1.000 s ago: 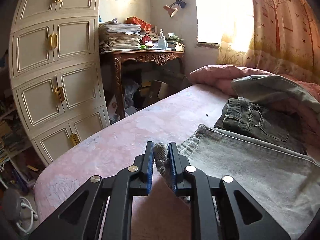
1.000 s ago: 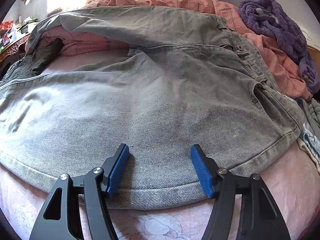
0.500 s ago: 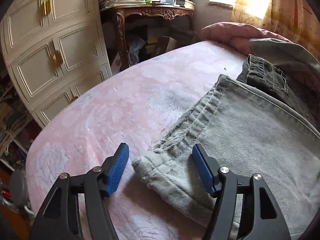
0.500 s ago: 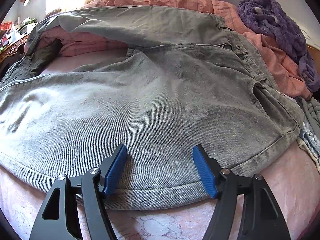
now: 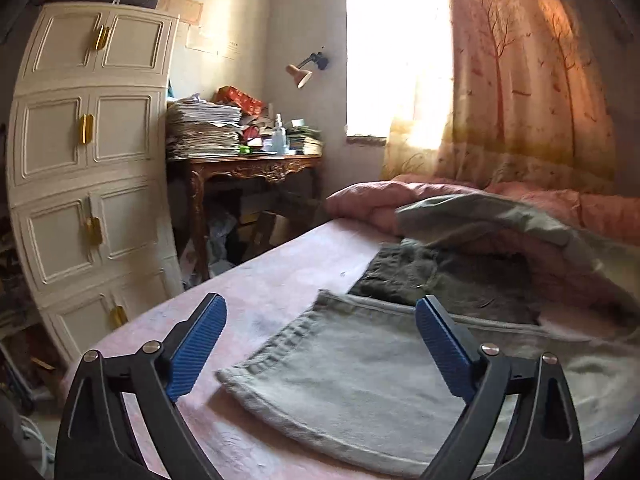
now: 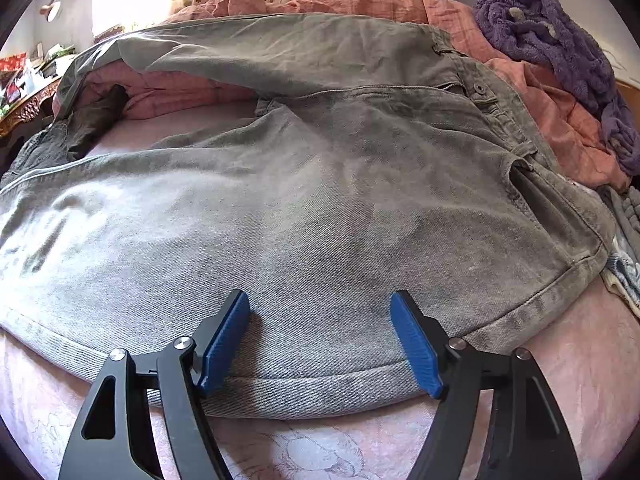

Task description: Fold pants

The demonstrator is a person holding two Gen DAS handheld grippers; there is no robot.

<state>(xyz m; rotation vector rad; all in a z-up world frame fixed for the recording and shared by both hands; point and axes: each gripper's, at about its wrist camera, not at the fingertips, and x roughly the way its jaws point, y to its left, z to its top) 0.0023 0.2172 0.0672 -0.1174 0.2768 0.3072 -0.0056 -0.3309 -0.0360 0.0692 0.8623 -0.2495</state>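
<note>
Right wrist, pants [image 6: 304,208] on bed [image 6: 580,360]

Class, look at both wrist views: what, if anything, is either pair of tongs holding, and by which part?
Nothing is held. The left tongs have just opened off the hem of the grey pants; the right tongs, also widening, straddle the pants without pinching them.

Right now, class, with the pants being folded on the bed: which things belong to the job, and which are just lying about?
Belong to the job:
- grey pants
- left gripper, open, jaws just opened off the hem
- right gripper, open over the pants

Just lying about:
- purple towel
- pink quilt
- paper stack
- wall lamp
</note>
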